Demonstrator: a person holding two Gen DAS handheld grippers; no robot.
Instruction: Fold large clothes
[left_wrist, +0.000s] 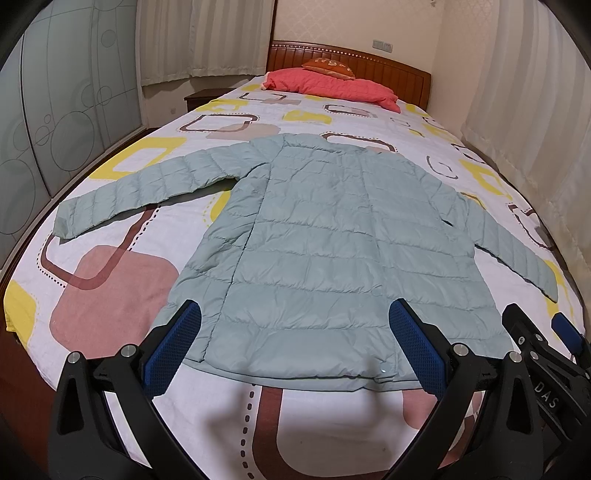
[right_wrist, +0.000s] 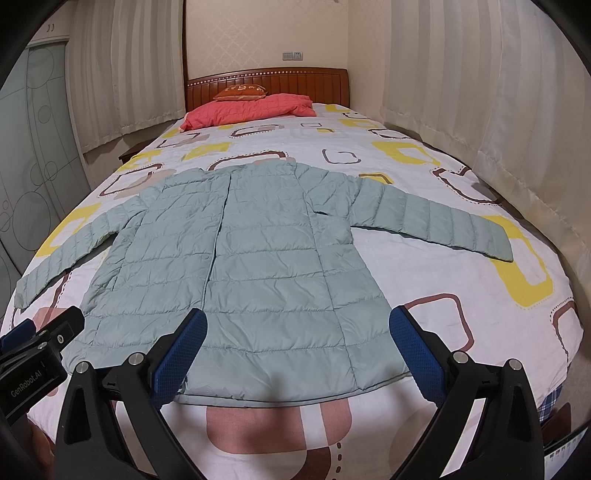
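Puffer jacket (left_wrist: 314, 236), pale green and quilted, lies spread flat on the bed (left_wrist: 110, 288), sleeves out to both sides, hem nearest. It looks light, soft and springy, its shell probably slick, so cuffs or hem corners seem the surest holds. Left hand-held gripper (left_wrist: 295, 343) and right hand-held gripper (right_wrist: 299, 347) hover above the hem, jaws apart, empty.

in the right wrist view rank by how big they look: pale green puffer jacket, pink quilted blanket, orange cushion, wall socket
1. pale green puffer jacket, by far the largest, though also nearest the camera
2. pink quilted blanket
3. orange cushion
4. wall socket, the smallest

The last three all sit far off, near the wooden headboard.
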